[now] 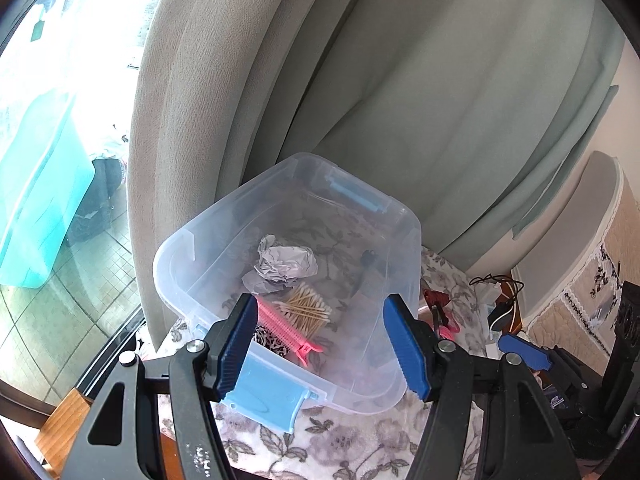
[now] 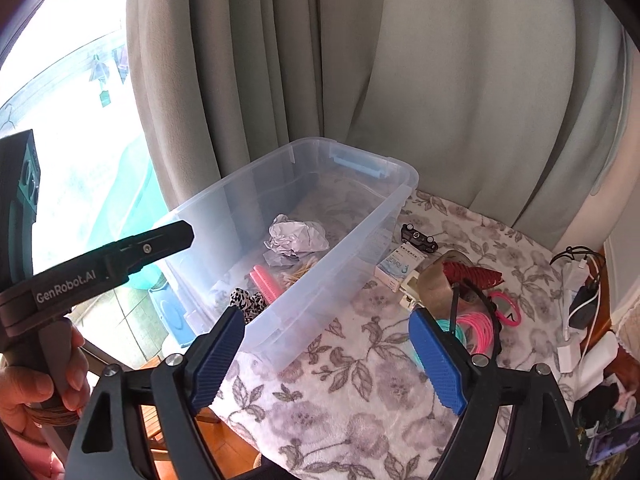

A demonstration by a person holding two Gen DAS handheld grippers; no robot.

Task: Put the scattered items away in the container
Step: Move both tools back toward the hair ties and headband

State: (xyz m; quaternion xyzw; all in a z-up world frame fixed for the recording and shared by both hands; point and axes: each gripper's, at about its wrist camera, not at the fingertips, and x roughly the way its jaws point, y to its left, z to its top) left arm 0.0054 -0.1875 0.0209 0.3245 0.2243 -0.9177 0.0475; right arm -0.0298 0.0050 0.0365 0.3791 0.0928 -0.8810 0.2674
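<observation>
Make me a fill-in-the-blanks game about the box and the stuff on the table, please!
1. The crumpled paper lies ___ the clear box.
2. The hair clip in the box is colored ___.
3. The small medicine carton lies ___ the box, on the flowery cloth.
4. Both the left gripper and the right gripper are ___.

Missing words: inside; pink; outside; open

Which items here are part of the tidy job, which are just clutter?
Job: clear bin, already holding crumpled paper, pink clip and cotton swabs; still out: medicine box, black clip, pink rings.

Clutter: curtain, chargers and cables.
</observation>
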